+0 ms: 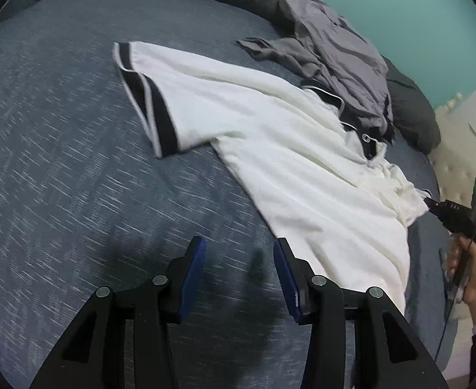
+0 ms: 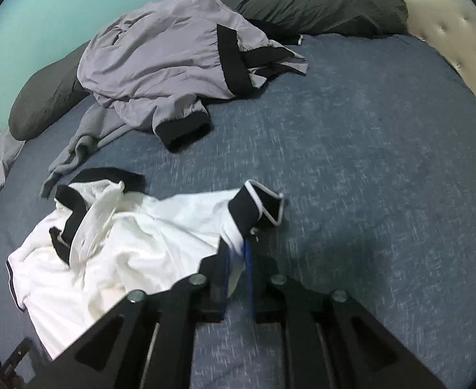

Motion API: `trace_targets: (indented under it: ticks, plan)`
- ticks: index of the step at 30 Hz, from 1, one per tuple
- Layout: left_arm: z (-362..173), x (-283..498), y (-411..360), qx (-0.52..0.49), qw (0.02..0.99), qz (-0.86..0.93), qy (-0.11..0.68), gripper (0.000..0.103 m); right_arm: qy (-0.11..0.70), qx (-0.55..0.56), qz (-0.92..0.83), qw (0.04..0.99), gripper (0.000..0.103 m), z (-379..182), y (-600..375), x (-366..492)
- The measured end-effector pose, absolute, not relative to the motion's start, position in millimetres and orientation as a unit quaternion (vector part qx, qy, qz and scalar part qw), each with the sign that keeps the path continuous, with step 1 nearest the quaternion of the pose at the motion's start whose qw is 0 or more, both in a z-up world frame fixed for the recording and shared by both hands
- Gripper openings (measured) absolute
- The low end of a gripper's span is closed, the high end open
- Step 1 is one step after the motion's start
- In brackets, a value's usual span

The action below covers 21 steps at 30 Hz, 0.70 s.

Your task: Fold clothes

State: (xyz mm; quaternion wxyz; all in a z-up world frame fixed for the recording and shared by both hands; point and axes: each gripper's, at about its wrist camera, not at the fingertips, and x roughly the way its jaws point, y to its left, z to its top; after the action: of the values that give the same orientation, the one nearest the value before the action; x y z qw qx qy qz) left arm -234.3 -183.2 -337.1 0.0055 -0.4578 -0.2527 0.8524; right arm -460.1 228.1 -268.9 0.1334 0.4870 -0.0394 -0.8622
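White shirt: spread on the bed, ahead and to the right of the left tool, body flat, one black-cuffed sleeve laid out on the tool's far left.
Left tool: fingers wide apart, holding nothing, just beside the hem.
Right tool: fingers closed tight on the other sleeve, cloth bunched behind it.
Risk: pulling could drag the whole shirt askew, since only a thin pinch holds it.
Grey clothes: farther on, heaped against the dark pillows, touching the collar.
Unclear: motion blur; how the heap is layered.
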Motion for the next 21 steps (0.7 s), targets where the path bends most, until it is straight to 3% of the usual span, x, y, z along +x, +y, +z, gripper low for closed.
trace_targets:
  ticks: [4,10,15,21]
  plan:
    - [-335.5,-231.0,-163.7,-0.462,0.032,0.853,-0.241,0.048,-0.059,0.466,-0.869,0.154,0.02,-257.6,240.5,-424.1]
    - [-333.9,-224.0,-132.8,-0.474,0.083,0.841,-0.249,0.048,-0.158,0.449,-0.859,0.191,0.026,-256.5,272.9,-356.3]
    - [-336.9,-211.6,-97.9,-0.49,0.113,0.828,-0.248,0.058,-0.181,0.465,-0.837,0.224,0.026,-276.6,280.2,-297.5]
    - [-345.1,-197.9,-60.7,-0.508,0.14,0.81,-0.259,0.058,-0.231,0.476,-0.815,0.237,0.026,-295.0,298.4,-248.1]
